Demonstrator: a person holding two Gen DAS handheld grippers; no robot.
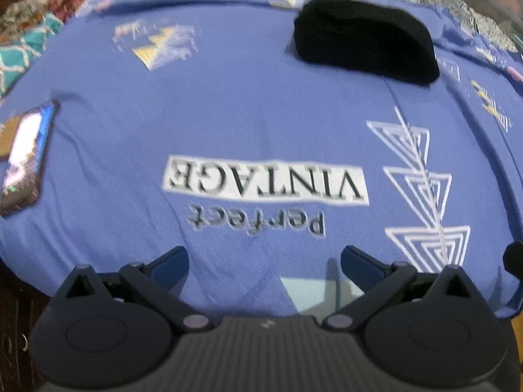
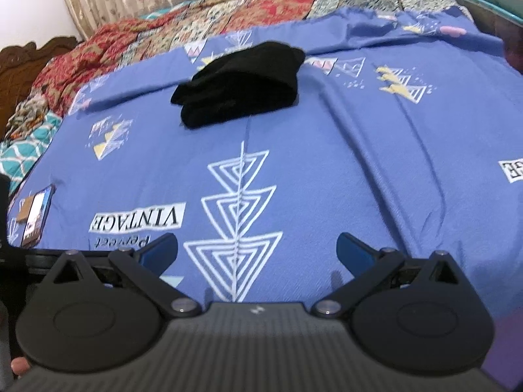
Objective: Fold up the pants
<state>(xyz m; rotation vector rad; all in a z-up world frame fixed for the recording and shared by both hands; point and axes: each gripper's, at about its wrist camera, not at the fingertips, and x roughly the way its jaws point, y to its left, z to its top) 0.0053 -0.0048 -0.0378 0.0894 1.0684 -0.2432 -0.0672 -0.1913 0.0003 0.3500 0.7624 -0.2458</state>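
Observation:
The black pants [image 1: 366, 49] lie folded into a compact bundle on the blue bedsheet [image 1: 228, 124], far ahead and to the right in the left wrist view. They also show in the right wrist view [image 2: 238, 85], ahead near the middle of the bed. My left gripper [image 1: 264, 261] is open and empty, low over the near edge of the sheet. My right gripper [image 2: 256, 248] is open and empty, also well short of the pants.
A phone [image 1: 26, 153] with a lit screen lies on the sheet at the left, also in the right wrist view [image 2: 36, 215]. Patterned red and teal quilts [image 2: 137, 42] are piled along the far side. A wooden headboard [image 2: 19, 62] stands at the far left.

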